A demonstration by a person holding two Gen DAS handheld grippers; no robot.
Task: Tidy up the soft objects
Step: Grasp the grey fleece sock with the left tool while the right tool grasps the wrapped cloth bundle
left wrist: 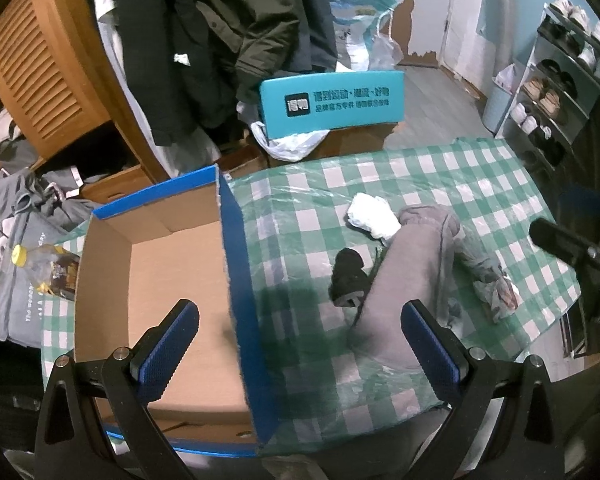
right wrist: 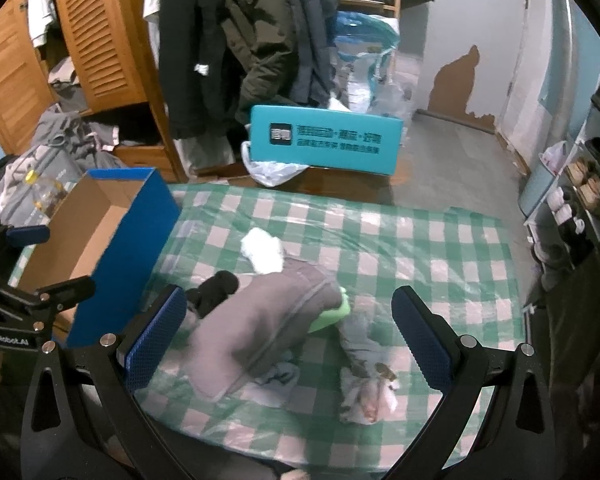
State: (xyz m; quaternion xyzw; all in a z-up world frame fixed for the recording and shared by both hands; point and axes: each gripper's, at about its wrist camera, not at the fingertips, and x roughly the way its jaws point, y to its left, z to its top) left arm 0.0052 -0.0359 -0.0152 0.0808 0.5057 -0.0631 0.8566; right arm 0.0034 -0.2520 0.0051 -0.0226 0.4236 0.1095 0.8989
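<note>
Left gripper [left wrist: 300,344] is gaping wide, holding nothing, straddling the blue wall of the cardboard box [left wrist: 236,280]; grey garment [left wrist: 408,280], black sock [left wrist: 348,276] and white cloth [left wrist: 372,216] are lying beyond its right finger. Right gripper [right wrist: 290,336] is standing wide, empty, hovering over the grey garment [right wrist: 260,312]; patterned cloth [right wrist: 366,384] is lying between its fingers, the box [right wrist: 100,224] off to its left.

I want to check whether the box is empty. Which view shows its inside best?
The left wrist view: it looks down into the cardboard box, floor bare. The right wrist view shows the box obliquely at the left, its floor partly hidden.
</note>
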